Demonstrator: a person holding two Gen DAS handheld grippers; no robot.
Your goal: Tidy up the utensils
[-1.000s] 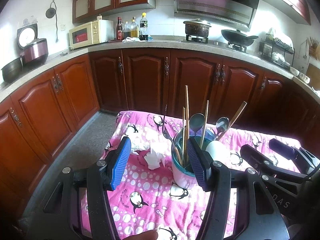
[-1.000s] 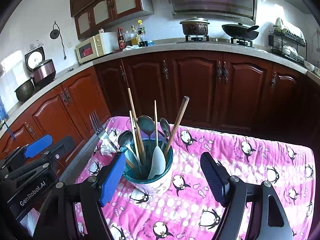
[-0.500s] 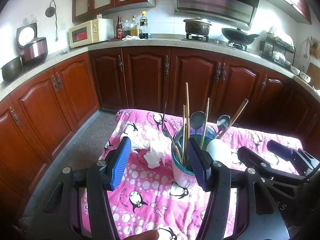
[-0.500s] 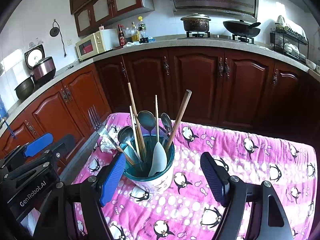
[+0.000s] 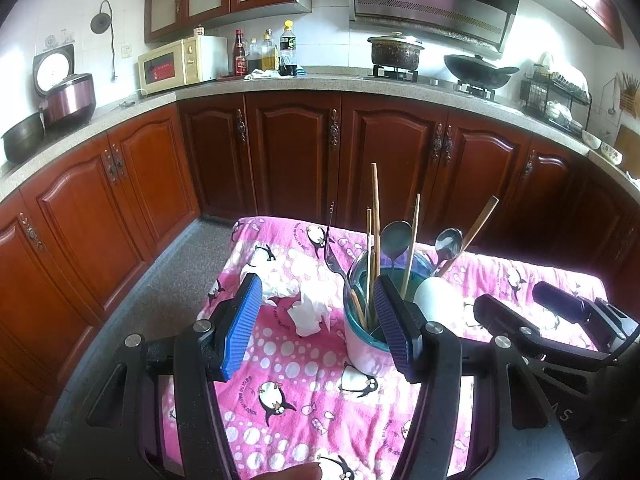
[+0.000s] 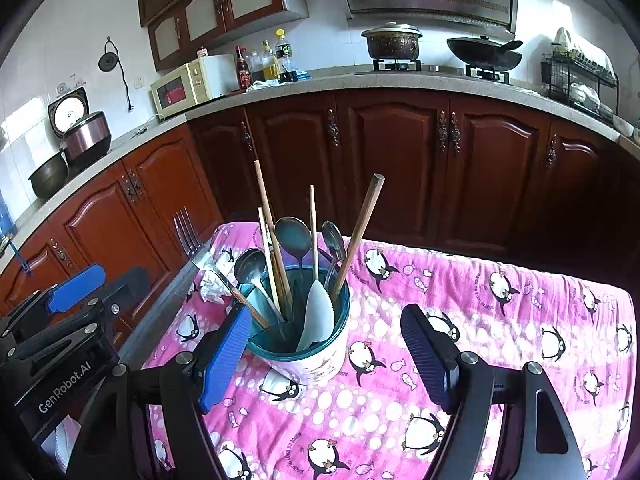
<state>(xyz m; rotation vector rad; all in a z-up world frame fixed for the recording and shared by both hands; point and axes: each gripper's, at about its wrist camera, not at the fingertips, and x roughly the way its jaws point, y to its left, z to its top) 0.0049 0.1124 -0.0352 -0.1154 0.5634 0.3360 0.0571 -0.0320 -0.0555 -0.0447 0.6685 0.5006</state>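
Standing at frame centre on the pink penguin-print cloth [image 6: 500,292], the teal-rimmed white ceramic utensil holder [image 6: 308,344] bristles with wooden chopsticks, metal spoons and a fork. Both the left gripper [image 5: 316,320] and the right gripper [image 6: 328,352] are spread wide, gripping nothing.

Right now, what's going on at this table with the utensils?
A person holds a gripper in each hand over a pink penguin cloth. Both the left gripper and right gripper are open and hold nothing. The holder stands upright on the cloth with chopsticks, spoons, a fork and a white scoop standing in it. Crumpled tissue lies beside it.
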